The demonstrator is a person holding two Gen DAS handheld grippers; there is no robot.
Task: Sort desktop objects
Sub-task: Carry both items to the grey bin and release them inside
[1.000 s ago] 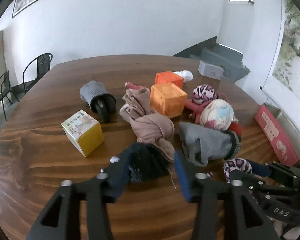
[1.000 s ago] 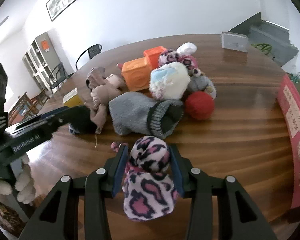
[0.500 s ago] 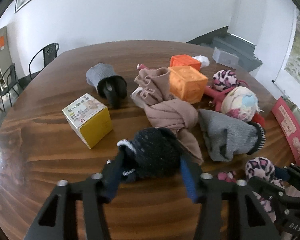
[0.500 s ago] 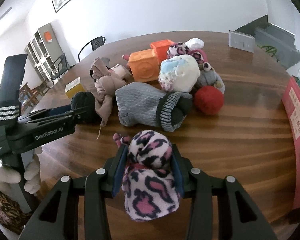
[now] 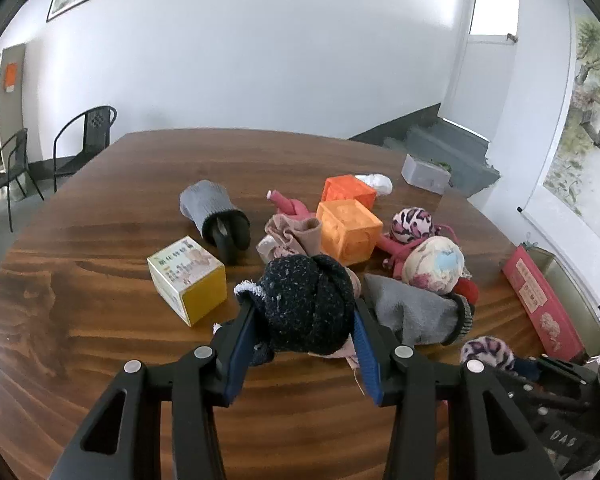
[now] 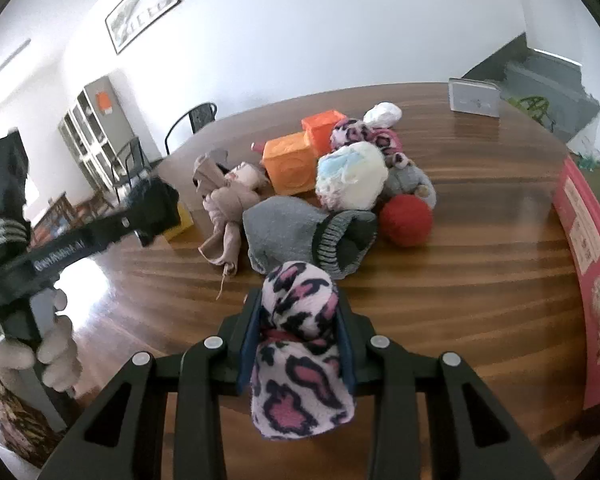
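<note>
While a dark speckled sock ball [image 5: 306,304] is clamped in the left tool [image 5: 304,344], a leopard-print sock [image 6: 298,344] is gripped by the right tool [image 6: 298,344] above the table [image 6: 480,280].

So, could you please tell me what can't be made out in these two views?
- Left wrist view: the beige sock is mostly hidden behind the dark sock ball held in the left gripper.
- Left wrist view: the print on the yellow box is too small to read.
- Right wrist view: the yellow box is largely covered by the left gripper.
- Right wrist view: the red box is cut off by the frame edge.
</note>
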